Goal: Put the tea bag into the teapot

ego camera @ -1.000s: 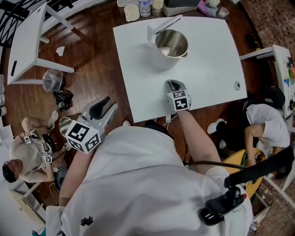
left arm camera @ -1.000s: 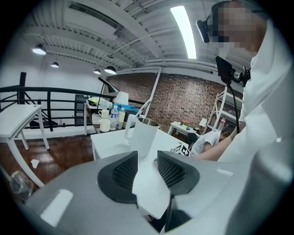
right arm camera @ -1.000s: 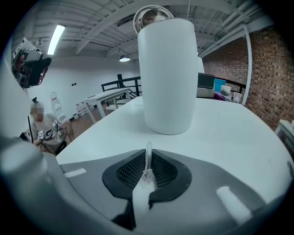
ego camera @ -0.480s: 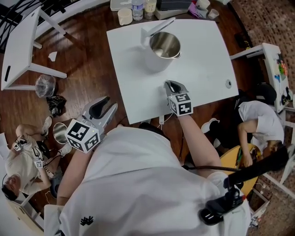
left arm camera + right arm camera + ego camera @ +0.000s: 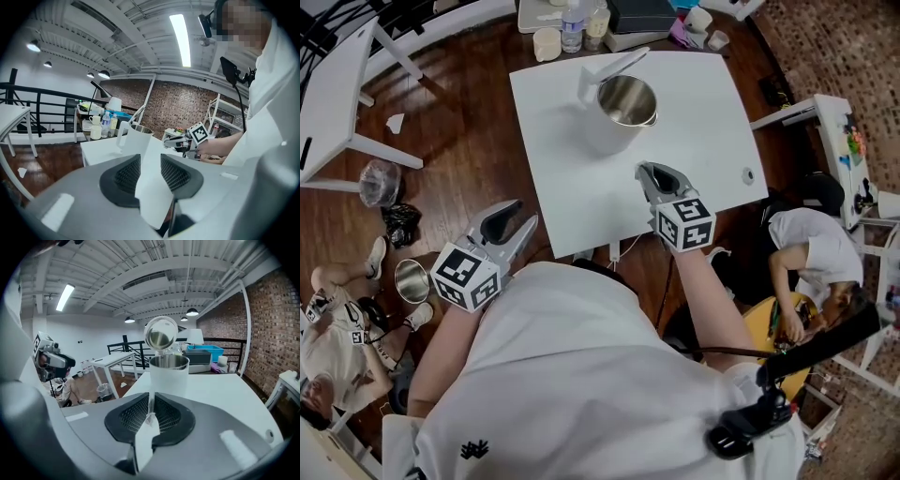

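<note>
Hovering above the near part of the white tabletop (image 5: 703,122), the right gripper (image 5: 647,171) points straight at the teapot (image 5: 619,105), and its jaws are pressed together. In the right gripper view a thin white sliver shows along the seam where the two jaws meet. Whether that is the tea bag, I cannot tell.

Over to the teapot: it stands upright toward the far side of the tabletop, apart from the right gripper. It is a white pot with a shiny steel inside, and its lid (image 5: 161,333) is tipped up and open above the mouth. The head view looks down into the pot, but what lies inside is too small to make out.

Now the left gripper (image 5: 525,211): it is off the tabletop, held low above the wooden floor (image 5: 478,141) beside the tabletop's near left corner. Its jaws stand apart, aimed toward the teapot. In the left gripper view a pale white shape fills the gap between them, and I cannot tell what it is.
</note>
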Available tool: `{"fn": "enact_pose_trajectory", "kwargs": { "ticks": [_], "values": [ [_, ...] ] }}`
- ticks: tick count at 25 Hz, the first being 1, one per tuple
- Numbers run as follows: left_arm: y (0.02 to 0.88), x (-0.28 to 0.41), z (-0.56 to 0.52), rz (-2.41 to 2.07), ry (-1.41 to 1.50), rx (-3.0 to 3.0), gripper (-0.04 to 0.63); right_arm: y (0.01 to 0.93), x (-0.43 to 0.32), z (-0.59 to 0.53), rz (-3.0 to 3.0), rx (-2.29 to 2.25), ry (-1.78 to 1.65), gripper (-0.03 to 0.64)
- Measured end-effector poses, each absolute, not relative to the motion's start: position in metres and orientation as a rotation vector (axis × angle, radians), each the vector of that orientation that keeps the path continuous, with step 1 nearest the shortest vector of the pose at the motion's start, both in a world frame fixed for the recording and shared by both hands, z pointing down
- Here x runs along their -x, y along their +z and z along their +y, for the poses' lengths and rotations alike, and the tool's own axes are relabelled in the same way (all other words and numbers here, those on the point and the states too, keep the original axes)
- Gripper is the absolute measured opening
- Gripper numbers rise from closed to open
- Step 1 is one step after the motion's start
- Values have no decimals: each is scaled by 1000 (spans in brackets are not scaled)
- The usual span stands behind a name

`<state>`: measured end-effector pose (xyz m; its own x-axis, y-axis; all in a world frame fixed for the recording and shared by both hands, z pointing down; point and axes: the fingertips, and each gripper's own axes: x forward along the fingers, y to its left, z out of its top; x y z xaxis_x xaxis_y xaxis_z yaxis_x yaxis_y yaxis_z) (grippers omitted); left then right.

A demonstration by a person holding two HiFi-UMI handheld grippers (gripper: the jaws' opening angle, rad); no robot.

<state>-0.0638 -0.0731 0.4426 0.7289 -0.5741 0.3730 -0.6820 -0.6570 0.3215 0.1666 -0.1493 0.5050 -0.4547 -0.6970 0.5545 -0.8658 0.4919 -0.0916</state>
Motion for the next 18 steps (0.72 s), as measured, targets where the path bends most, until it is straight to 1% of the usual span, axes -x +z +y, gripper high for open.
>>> {"fn": "enact_pose_trajectory", "kwargs": {
  "ticks": [8,18],
  "values": [
    [441,76,-69,-978,319,-2484,135,447,-160,-161,-2339,-1280,412,29],
    [446,94,-65,-1025,306,-2447,135,431,-155,-196,-2357,-1299,369,29]
  ]
}}
